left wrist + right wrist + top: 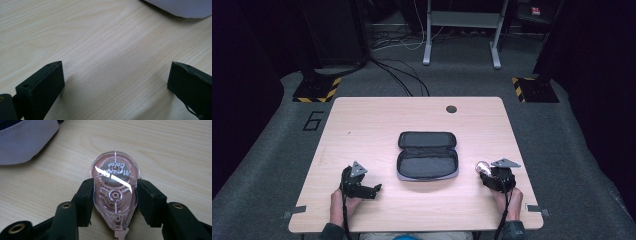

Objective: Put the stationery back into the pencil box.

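The right tool [113, 192] gripped a clear pink tape dispenser [115, 187] by its sides, flat on the surface [362, 125] just right of the open case [427, 155]. The left tool [115, 82] rested low over bare wood left of the case, jaws wide apart with nothing between them. Each hand entered from the near edge.
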`<action>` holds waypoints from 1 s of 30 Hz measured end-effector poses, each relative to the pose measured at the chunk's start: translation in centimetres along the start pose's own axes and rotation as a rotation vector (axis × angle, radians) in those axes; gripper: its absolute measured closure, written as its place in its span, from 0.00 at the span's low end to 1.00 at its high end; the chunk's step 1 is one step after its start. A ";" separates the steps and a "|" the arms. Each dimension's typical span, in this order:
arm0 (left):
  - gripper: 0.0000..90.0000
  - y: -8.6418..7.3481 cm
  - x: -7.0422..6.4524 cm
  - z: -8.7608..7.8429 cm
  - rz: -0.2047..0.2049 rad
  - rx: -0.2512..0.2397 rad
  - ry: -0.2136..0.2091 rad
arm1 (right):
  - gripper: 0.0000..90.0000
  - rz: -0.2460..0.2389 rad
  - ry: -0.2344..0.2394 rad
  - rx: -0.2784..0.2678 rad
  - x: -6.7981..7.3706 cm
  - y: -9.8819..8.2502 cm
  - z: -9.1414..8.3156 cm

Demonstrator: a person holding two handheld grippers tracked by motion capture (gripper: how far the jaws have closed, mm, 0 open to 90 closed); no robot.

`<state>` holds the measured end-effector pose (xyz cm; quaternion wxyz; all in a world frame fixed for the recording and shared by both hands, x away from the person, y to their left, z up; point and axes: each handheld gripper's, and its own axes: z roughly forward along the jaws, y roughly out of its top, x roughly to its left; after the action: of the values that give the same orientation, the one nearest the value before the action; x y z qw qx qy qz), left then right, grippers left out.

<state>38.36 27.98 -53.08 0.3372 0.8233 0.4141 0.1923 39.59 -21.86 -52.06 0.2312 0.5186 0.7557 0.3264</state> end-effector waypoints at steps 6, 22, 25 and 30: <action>0.01 0.0 0.0 0.0 0.000 0.002 -0.003 | 0.55 0.010 -0.004 -0.025 0.1 0.0 -0.1; 0.01 0.0 0.0 0.0 -0.001 0.002 -0.003 | 0.55 0.029 -0.001 -0.093 0.0 1.1 -2.6; 0.01 0.0 0.0 0.0 0.001 0.002 -0.003 | 0.55 0.027 0.003 -0.105 0.2 1.3 -3.1; 0.01 0.0 0.0 0.0 -0.001 0.002 -0.003 | 0.55 0.022 0.004 -0.116 0.5 1.8 -3.5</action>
<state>38.37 28.00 -53.06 0.3371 0.8237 0.4141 0.1907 38.16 -21.81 -48.39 0.2560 0.5118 0.7302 0.3733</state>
